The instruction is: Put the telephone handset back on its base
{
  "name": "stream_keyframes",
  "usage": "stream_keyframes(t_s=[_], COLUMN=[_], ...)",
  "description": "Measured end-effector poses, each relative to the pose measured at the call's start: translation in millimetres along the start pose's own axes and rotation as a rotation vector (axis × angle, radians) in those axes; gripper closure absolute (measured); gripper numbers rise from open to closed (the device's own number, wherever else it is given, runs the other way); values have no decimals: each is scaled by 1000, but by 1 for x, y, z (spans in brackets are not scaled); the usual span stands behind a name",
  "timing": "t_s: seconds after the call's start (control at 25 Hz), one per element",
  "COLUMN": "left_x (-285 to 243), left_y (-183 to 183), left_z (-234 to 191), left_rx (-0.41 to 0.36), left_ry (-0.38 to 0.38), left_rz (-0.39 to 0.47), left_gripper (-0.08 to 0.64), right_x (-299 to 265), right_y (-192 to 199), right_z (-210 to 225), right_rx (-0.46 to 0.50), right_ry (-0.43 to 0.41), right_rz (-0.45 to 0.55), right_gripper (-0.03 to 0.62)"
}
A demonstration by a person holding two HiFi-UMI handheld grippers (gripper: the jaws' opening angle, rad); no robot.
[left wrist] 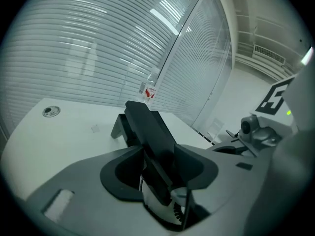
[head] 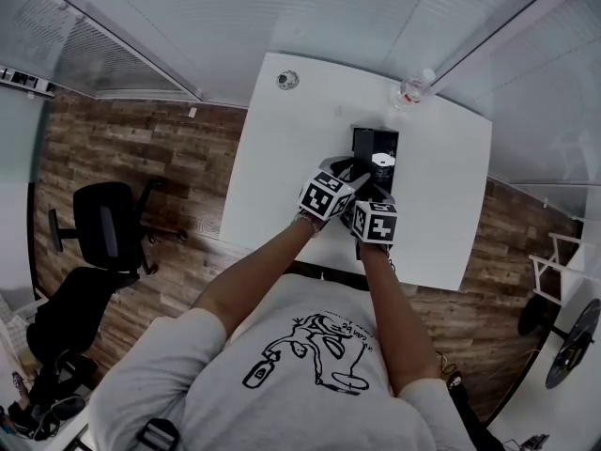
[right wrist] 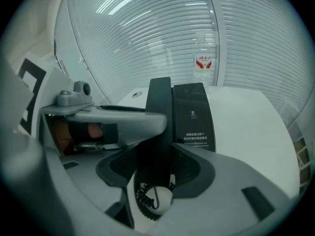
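Holding the handset [right wrist: 160,127] with both grippers here: the right gripper [right wrist: 156,167] is clamped on its sides near the lower end, and the left gripper [left wrist: 158,167] pinches it too, at a bit of a slant. Handset runs lengthwise along the left side of the base [right wrist: 193,114], right beside the dark panel with the small print, but I can't tell whether it's actually resting on it. Curly cord [right wrist: 144,200] dangles under the jaws. Only container around is a clear plastic bottle [head: 414,86] with a red label, upright at the far edge of the white table [head: 441,205], behind the base; can't make out how much is in it
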State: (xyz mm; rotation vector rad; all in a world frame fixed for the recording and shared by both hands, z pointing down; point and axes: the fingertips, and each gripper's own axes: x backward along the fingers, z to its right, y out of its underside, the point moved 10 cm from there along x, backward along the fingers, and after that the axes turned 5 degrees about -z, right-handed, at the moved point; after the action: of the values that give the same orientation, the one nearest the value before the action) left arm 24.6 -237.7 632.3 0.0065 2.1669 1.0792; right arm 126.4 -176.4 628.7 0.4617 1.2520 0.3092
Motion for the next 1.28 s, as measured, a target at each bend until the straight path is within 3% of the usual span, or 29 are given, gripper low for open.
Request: stream_keyframes(t_s=[0.68, 1.0, 1.28], left_x=[-13, -19, -15], left_y=[1, 3, -4], left_z=[-11, -11, -13], left_rx=[-26, -49, -58], left_ry=[-33, -71, -85], left_rz=[-69, -90, -92], left_gripper=[359, 356, 356], right_x=[-16, -16, -11], right_y=[-1, 2, 0], right_z=[2, 7, 9], right_rx=[-15, -13, 34], right_ry=[46, 18, -6], right_rz=[-51, -26, 58], right_gripper=[400, 402, 422])
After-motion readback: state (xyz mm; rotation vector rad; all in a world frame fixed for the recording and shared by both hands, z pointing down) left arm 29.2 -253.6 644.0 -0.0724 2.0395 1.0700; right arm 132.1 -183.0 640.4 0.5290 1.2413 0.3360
